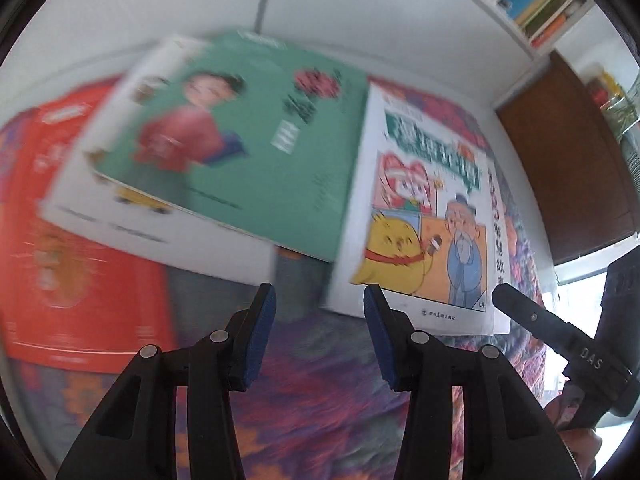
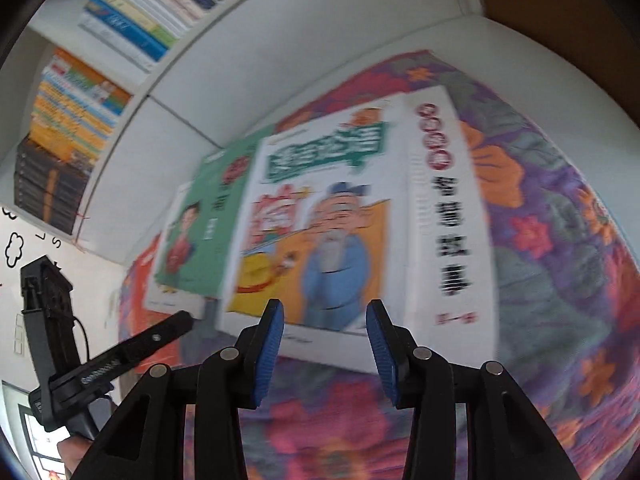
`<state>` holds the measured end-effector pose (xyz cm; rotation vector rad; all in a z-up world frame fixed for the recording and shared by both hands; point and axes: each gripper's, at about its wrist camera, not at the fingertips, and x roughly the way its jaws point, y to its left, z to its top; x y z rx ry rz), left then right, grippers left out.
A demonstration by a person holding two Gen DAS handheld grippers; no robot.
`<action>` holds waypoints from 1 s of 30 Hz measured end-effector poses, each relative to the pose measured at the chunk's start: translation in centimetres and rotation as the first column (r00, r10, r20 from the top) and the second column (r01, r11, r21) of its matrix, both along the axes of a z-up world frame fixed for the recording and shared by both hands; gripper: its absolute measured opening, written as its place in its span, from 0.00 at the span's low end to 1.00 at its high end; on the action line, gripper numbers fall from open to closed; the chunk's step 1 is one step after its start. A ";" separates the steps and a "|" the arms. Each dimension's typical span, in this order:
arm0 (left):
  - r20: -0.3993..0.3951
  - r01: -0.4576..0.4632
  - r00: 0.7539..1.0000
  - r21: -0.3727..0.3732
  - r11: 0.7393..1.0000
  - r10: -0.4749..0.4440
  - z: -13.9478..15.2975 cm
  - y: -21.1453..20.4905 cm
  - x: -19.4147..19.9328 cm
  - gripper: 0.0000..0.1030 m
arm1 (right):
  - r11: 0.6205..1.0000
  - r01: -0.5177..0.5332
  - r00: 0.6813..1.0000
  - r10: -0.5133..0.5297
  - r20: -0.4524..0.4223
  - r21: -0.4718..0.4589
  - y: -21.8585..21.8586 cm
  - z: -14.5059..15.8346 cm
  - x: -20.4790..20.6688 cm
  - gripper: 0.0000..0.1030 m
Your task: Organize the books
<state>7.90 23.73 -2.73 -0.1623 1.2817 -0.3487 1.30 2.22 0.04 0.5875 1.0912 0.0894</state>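
Loose books across a flowered cloth (image 2: 540,240) as I bring both grippers in over them: my left gripper (image 1: 319,312) has its blue pads spread and nothing between them, hanging above the gap between the green book (image 1: 248,140) and the white picture book (image 1: 432,216). My right gripper (image 2: 325,326) is likewise parted and empty, pointed at the near edge of that same white picture book, not touching it as far as I can tell. The green book lies tilted on top of another white-covered book (image 1: 132,224), its right edge by the picture book; the blur hides whether the two overlap. A red book (image 1: 60,240) sits further left, partly under that pile. Behind, a white bookshelf (image 2: 132,92) already holds rows of stacked books (image 2: 76,120). By my reading the sorting has barely begun: at least four books are still scattered on the cloth, none gripped, none squared into a pile, and the picture book looks the likeliest first pick
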 end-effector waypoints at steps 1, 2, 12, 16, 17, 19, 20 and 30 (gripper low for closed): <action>-0.016 0.002 1.000 -0.018 1.000 -0.002 -0.5 -0.6 0.1 0.42 | 1.000 -0.001 1.000 0.001 -0.011 -0.007 -0.5 -0.3 0.1 0.40; -0.029 0.003 1.000 -0.034 0.999 -0.004 -0.9 -1.0 0.1 0.42 | 1.000 -0.002 1.000 0.002 -0.014 -0.012 -0.9 -0.6 0.1 0.40; 0.031 0.033 0.999 0.052 0.998 -0.034 -0.7 -4.4 0.6 0.45 | 0.997 -0.041 0.999 0.041 -0.013 -0.058 -1.2 -1.1 0.7 0.43; 0.037 0.064 0.997 0.077 0.995 -0.067 -0.5 -5.0 -0.3 0.45 | 0.998 -0.010 1.000 0.009 -0.012 -0.060 -1.1 -1.2 0.5 0.45; 0.035 0.072 0.997 0.082 0.994 -0.075 -0.4 -5.1 -0.6 0.45 | 0.996 -0.027 1.000 0.026 -0.014 -0.087 -0.8 -1.1 0.4 0.45; 0.035 0.087 0.995 0.097 0.991 -0.090 -0.2 -5.3 -1.4 0.45 | 0.993 -0.044 0.999 0.042 -0.019 -0.108 -0.5 -1.0 0.3 0.45; 0.034 0.090 0.995 0.101 0.991 -0.094 -0.2 -5.3 -1.9 0.45 | 0.993 -0.052 0.999 0.049 -0.023 -0.109 -0.5 -1.0 0.1 0.45; -0.029 0.022 0.999 0.066 0.998 -0.020 -0.2 -1.8 -10.2 0.45 | 0.981 -0.167 0.983 0.159 -0.087 -0.098 1.0 -1.0 -4.5 0.45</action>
